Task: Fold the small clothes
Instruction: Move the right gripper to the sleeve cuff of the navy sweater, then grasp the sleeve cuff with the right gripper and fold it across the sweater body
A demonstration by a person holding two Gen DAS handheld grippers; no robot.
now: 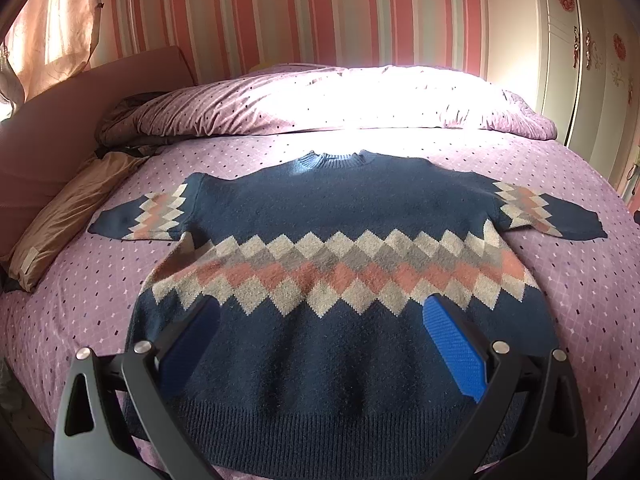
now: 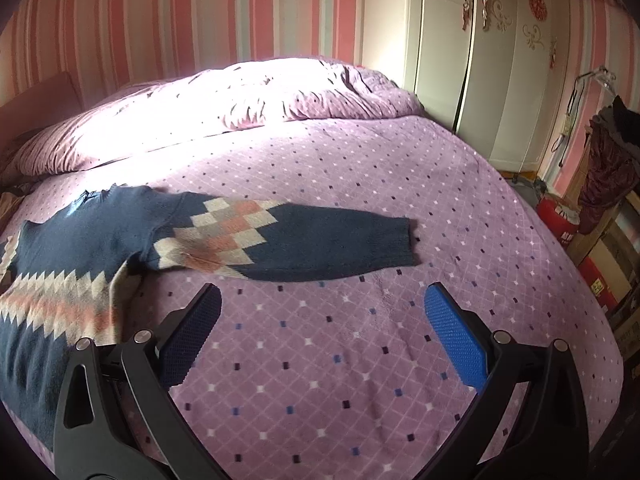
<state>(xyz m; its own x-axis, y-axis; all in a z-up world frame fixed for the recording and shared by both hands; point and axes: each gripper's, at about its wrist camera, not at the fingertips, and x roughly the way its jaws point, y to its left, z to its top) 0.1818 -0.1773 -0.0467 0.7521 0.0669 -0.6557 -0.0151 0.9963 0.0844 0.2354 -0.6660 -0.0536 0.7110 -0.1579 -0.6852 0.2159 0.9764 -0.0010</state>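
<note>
A small navy sweater [image 1: 320, 208] with a cream, grey and salmon diamond band lies flat on the bed, collar away from me, both sleeves spread out. My left gripper [image 1: 322, 312] is open and empty, hovering over the sweater's lower body near the ribbed hem. In the right wrist view the sweater's right sleeve [image 2: 304, 236] stretches across the sheet. My right gripper [image 2: 322, 304] is open and empty, above bare sheet just in front of that sleeve.
The purple dotted bedsheet [image 2: 360, 360] covers the bed. A bunched duvet [image 1: 360, 100] lies at the far end. A tan garment [image 1: 68, 216] lies at the left edge. A white wardrobe [image 2: 472, 60] and boxes [image 2: 596, 272] stand to the right.
</note>
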